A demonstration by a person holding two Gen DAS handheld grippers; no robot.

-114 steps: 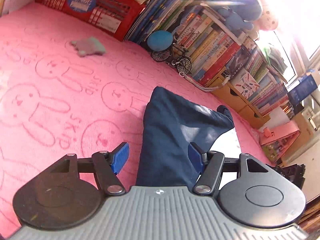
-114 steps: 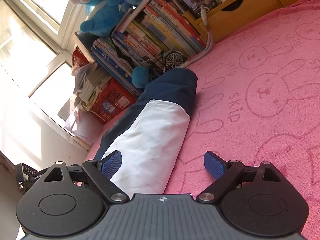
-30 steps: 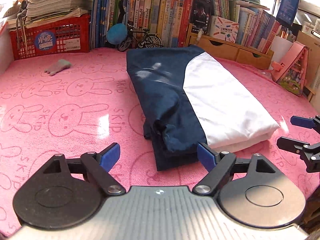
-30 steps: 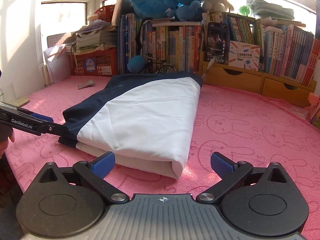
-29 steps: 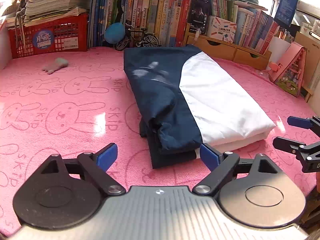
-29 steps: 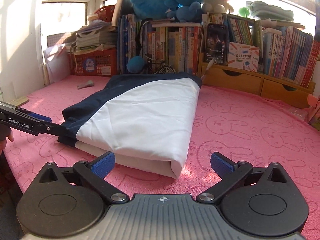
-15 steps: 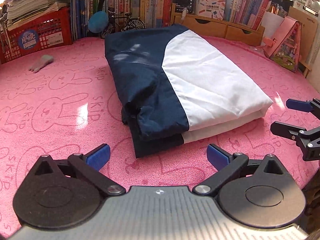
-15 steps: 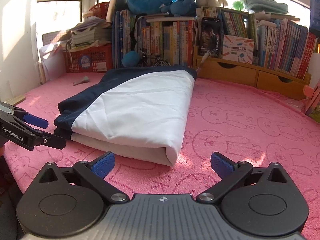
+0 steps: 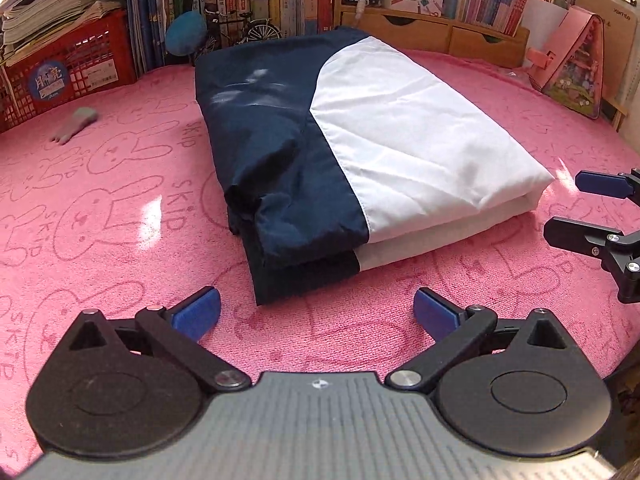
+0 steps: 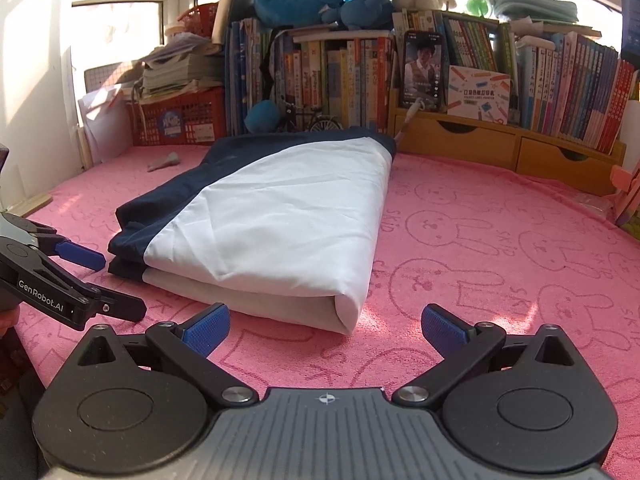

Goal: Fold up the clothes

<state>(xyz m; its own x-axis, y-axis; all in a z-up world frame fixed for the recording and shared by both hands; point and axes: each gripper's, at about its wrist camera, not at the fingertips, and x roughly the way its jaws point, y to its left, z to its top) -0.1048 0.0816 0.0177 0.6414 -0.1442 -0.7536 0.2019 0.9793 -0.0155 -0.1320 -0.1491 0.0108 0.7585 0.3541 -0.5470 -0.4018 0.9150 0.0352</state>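
Observation:
A navy and white garment (image 9: 352, 152) lies folded into a thick rectangle on the pink rabbit-print cloth (image 9: 100, 208). In the right wrist view the same garment (image 10: 272, 216) shows its white fold edge toward me. My left gripper (image 9: 316, 312) hangs open just short of the navy corner, nothing between its blue pads. My right gripper (image 10: 325, 326) is open too, a little back from the white corner and not touching it. Each gripper shows at the edge of the other's view: the right gripper (image 9: 592, 208) and the left gripper (image 10: 108, 280).
A row of books (image 10: 360, 80), wooden drawers (image 10: 500, 144) and a red crate (image 9: 68, 68) line the far edge. A small grey toy (image 9: 76, 122) lies on the cloth at the left. A pink case (image 9: 572, 64) stands at the right.
My left gripper has opened wider and drawn back slightly from the navy corner, tilting down. The garment lies as before. The right gripper has hardly moved.

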